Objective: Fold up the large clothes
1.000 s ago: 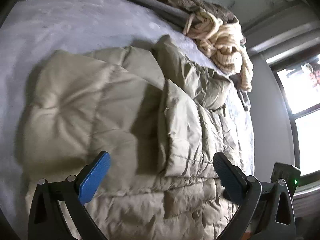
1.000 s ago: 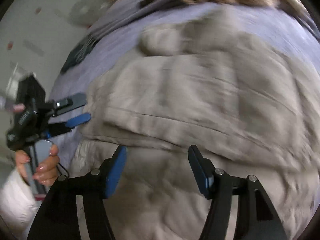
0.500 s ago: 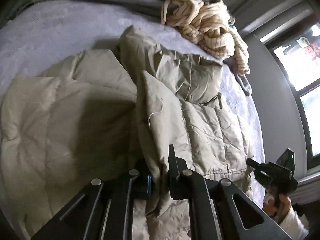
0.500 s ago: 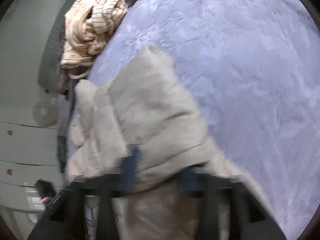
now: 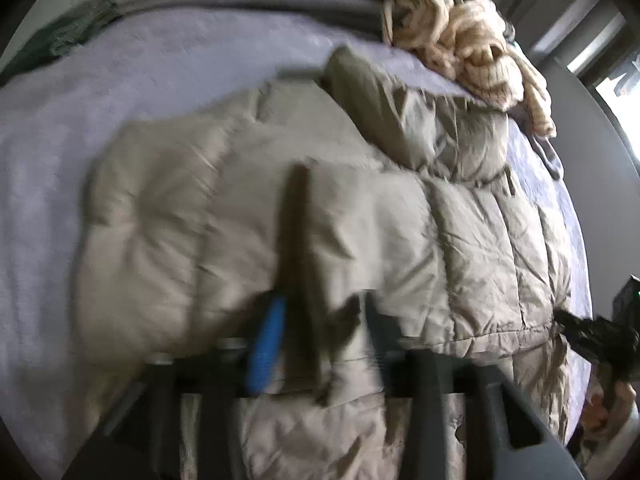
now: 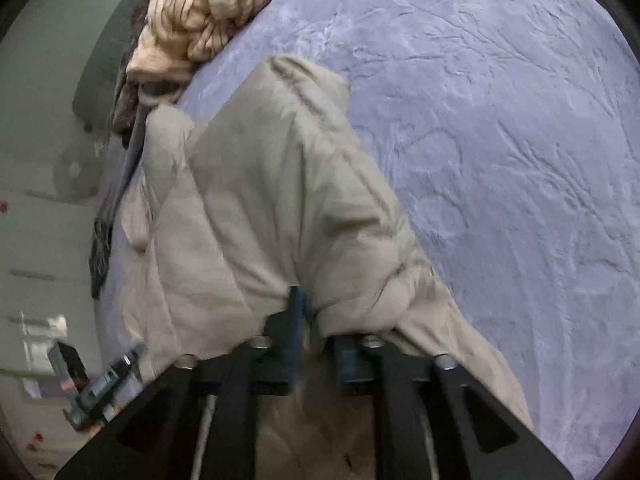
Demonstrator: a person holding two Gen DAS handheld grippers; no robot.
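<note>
jacket (image 5: 360,208) lying on bed (image 5: 100,128) | left gripper (image 5: 316,344) fingers just opening, fold between | right gripper (image 6: 316,320) fingers just opening, pinching jacket

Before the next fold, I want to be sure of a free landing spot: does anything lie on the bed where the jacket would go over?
Nothing visible does. The bedspread beside the jacket is bare; the striped clothes pile sits at the far edge, apart from the jacket. The right hand-held gripper has jacket fabric bunched between its fingers.

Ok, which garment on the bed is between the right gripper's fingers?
The beige quilted puffer jacket; the right gripper pinches its fold. The cream striped knit lies bunched, untouched, at the far edge.
</note>
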